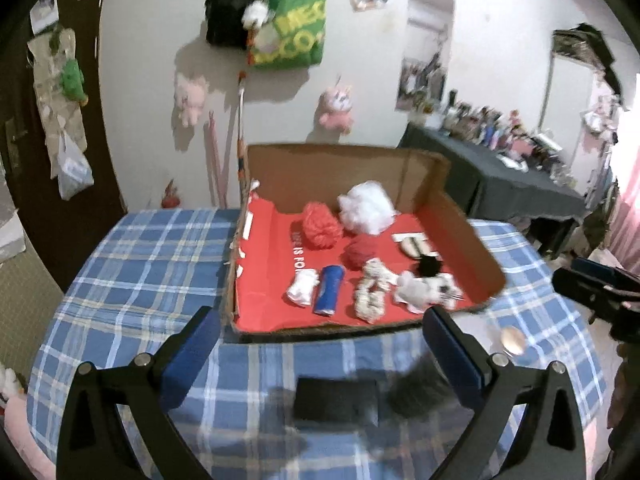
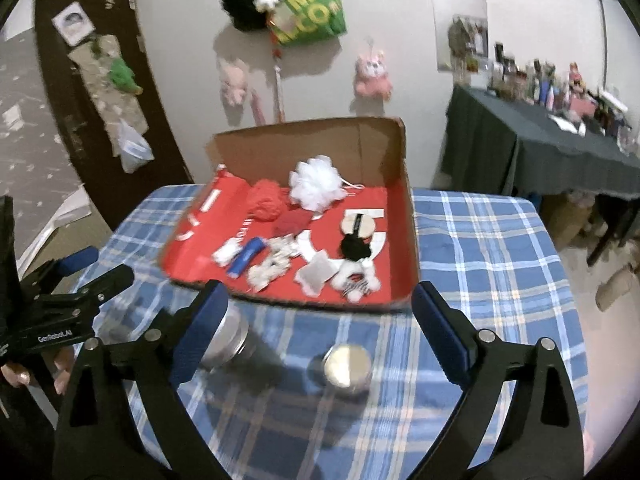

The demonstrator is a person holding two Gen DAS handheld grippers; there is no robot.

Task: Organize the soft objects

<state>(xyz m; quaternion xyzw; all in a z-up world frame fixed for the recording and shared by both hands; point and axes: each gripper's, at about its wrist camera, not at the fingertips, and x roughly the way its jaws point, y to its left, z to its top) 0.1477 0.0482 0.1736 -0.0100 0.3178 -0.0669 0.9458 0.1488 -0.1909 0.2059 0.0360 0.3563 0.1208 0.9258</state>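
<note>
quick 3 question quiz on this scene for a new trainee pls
1. True or false: the white bath pouf lies inside the cardboard box.
2. Which lies nearest the right gripper? A. round tin B. blue tube C. red pouf
3. Fill in: both the left gripper and the right one hold ____.

Key
1. True
2. A
3. Nothing; both stand open above the plaid tablecloth.
</note>
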